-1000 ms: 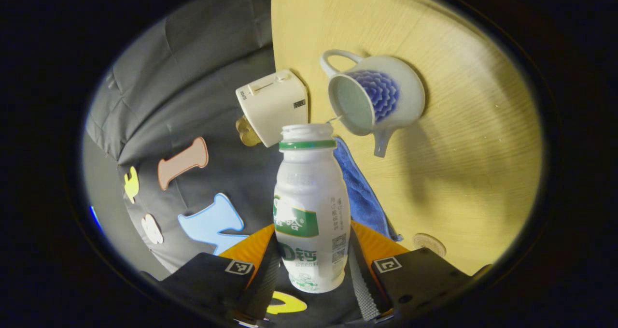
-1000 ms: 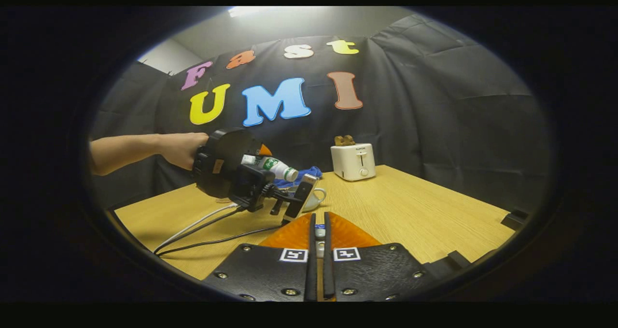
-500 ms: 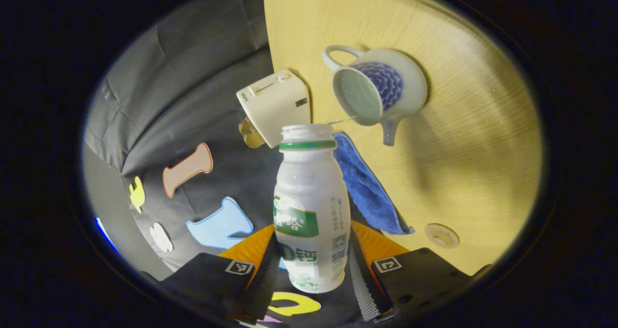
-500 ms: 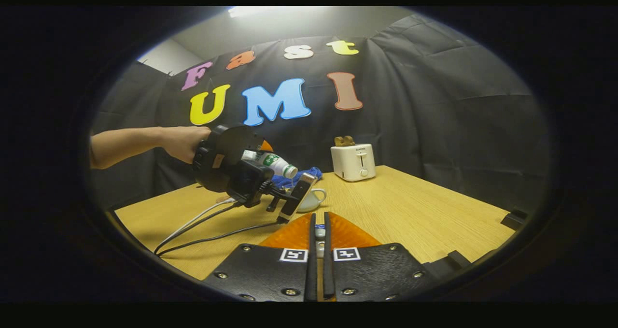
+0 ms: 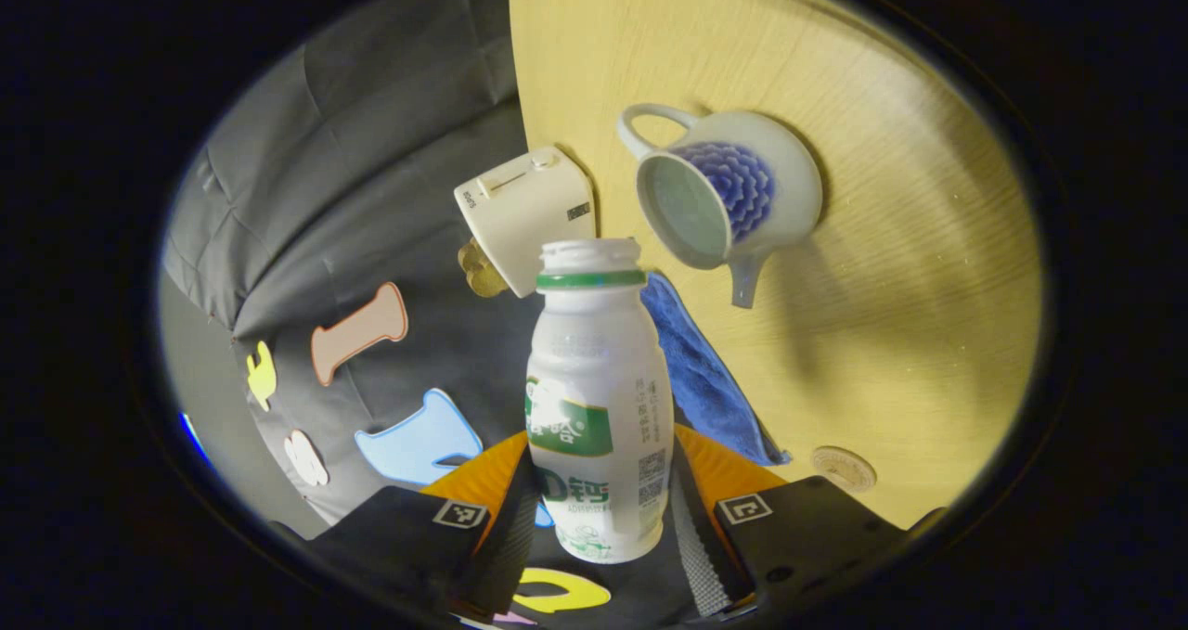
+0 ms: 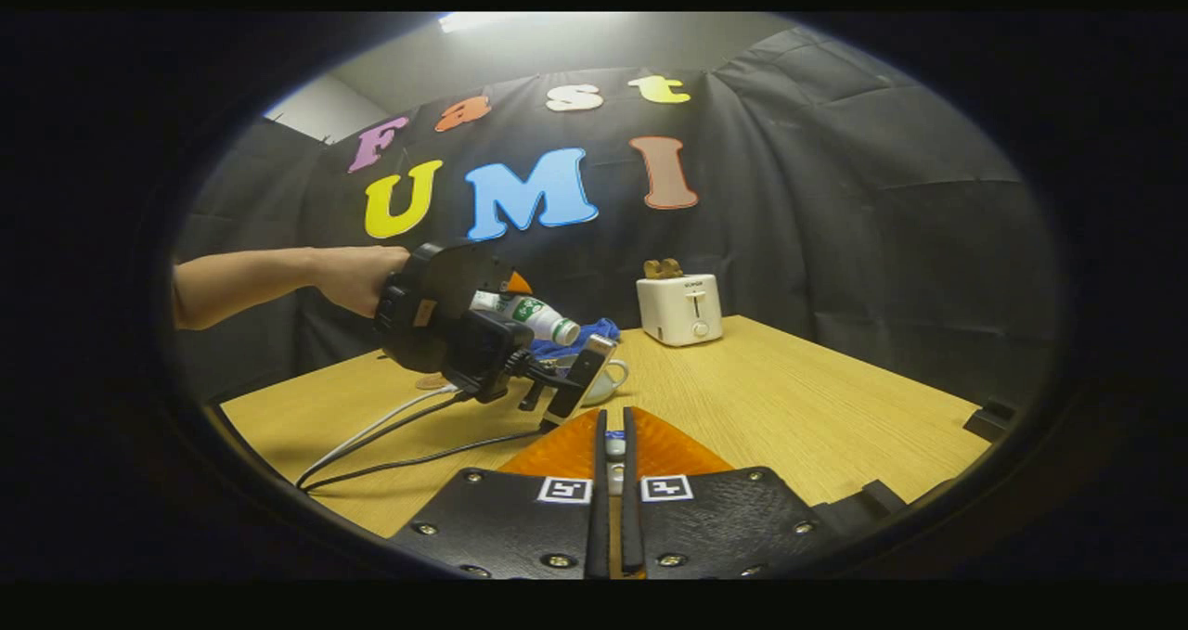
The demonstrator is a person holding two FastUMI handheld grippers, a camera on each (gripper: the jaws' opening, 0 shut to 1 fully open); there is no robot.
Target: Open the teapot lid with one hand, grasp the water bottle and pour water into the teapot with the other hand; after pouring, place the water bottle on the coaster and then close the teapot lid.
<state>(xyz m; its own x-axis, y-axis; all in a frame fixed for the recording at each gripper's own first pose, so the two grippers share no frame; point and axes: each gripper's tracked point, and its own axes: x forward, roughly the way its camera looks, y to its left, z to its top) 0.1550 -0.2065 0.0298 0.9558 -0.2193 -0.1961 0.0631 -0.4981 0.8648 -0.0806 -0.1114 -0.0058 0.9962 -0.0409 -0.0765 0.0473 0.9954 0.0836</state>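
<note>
In the left gripper view, the left gripper (image 5: 603, 519) has its two fingers pressed on the lower part of the water bottle (image 5: 599, 398), one on each side, so the bottle is firmly held. The bottle has no cap, and its open mouth points toward the teapot (image 5: 733, 189), just beside the teapot's open rim. The teapot stands on the wooden table (image 5: 882, 268) without its lid; it is white with a blue pattern, the handle on one side and the spout on the other. A blue cloth (image 5: 705, 370) lies on the table near the teapot, and a round coaster (image 5: 843, 468) lies further along the table, apart from the teapot. A white toaster (image 5: 524, 208) stands at the table edge close to the black wall. In the right gripper view, a person's hand (image 6: 357, 277) with a bare forearm stretched out almost level holds the left gripper (image 6: 455, 328) above the table, and the bottle (image 6: 524, 315) in it is tilted with the mouth downward, over the teapot (image 6: 603, 384). Cables (image 6: 390, 444) hang from this gripper to the table. The right gripper (image 6: 614, 468) is held above the table with its fingers nearly together, pressing on a small piece, probably the knob of the teapot lid (image 6: 614, 444), but it is too small to tell surely.
</note>
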